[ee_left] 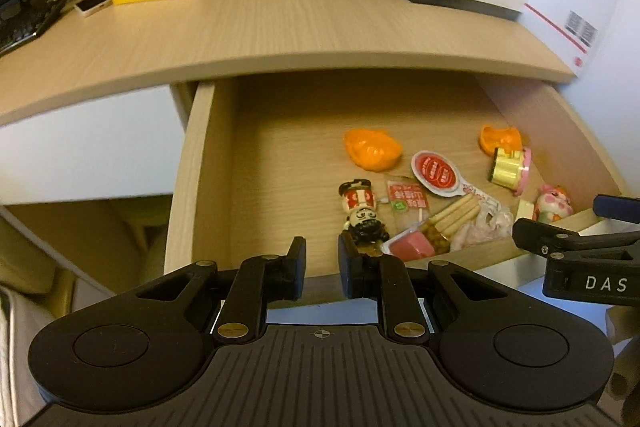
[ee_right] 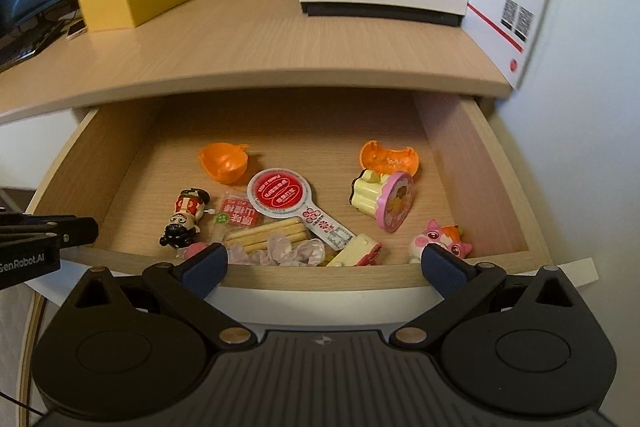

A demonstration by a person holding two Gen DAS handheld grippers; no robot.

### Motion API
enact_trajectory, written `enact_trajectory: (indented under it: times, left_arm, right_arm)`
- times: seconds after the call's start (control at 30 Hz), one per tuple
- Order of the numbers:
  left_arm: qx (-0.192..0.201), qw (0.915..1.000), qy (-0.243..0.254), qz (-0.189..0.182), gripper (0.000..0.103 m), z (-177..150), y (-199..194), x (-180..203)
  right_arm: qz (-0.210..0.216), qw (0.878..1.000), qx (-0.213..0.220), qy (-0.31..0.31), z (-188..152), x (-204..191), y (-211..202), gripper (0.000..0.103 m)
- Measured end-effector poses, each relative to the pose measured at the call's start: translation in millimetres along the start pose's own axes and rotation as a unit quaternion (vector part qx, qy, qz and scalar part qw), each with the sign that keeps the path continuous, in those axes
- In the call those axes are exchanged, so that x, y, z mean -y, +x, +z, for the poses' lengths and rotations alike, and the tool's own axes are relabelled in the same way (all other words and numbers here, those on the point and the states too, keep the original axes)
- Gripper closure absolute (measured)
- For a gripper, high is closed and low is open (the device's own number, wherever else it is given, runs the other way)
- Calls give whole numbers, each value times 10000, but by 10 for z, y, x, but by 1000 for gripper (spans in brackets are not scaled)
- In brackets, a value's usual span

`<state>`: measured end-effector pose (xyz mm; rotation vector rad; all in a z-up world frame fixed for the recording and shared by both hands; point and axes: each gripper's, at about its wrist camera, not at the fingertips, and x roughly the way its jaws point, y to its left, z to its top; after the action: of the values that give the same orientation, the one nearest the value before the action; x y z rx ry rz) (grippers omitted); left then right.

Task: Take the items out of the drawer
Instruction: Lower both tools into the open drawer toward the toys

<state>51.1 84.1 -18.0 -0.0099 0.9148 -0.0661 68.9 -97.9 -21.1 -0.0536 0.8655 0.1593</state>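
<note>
Light wooden drawer (ee_right: 472, 163) under the counter is pulled open, contents lying loose on its floor: two orange plastic capsule halves (ee_right: 224, 163) (ee_right: 390, 157) at the back, well apart; red-and-white round-headed paddle packet (ee_right: 280, 193) mid-floor; black-haired figurine in red (ee_right: 186, 217) on its back at left; biscuit stick pack (ee_right: 266, 233) near the front; cream-and-pink cylindrical toy (ee_right: 384, 199) tipped on its side; pink pig figurine (ee_right: 440, 241) front right.

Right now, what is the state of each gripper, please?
Left gripper: jaws narrowly apart, holding nothing.
Right gripper: wide open, empty, above the open wooden drawer's front edge.
</note>
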Motion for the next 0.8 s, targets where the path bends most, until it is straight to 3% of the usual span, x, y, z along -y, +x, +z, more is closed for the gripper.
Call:
enact_trajectory:
  times: [0.2,0.43,0.5,0.57,0.6,0.67,0.8]
  left_arm:
    - [-197,9996,160,-138,84,-229,-195,10]
    - [-373,9989,188,-207,85,-327,-309,-47]
    - [-625,9963,51,-588,86,-201,-306,-102]
    - [-552,9931,-180,-1021,85,-71,-331,-165]
    - [-424,9934,-192,-1046,85,37,-321,-167]
    - [-327,9946,-105,-982,85,237,-218,-163]
    - [-655,9950,131,-737,85,554,292,-108]
  right_arm:
    - [86,9999,-150,0,-271,-2,-270,0]
    - [335,9983,-481,-26,-325,73,-473,3]
    - [428,9976,-536,-56,-242,118,-524,10]
    - [384,9987,-305,-168,-146,158,-599,10]
    - [316,9990,-133,-271,-99,174,-635,10]
    - [188,9988,171,-430,4,213,-667,10]
    - [44,9975,632,-323,153,328,-586,10]
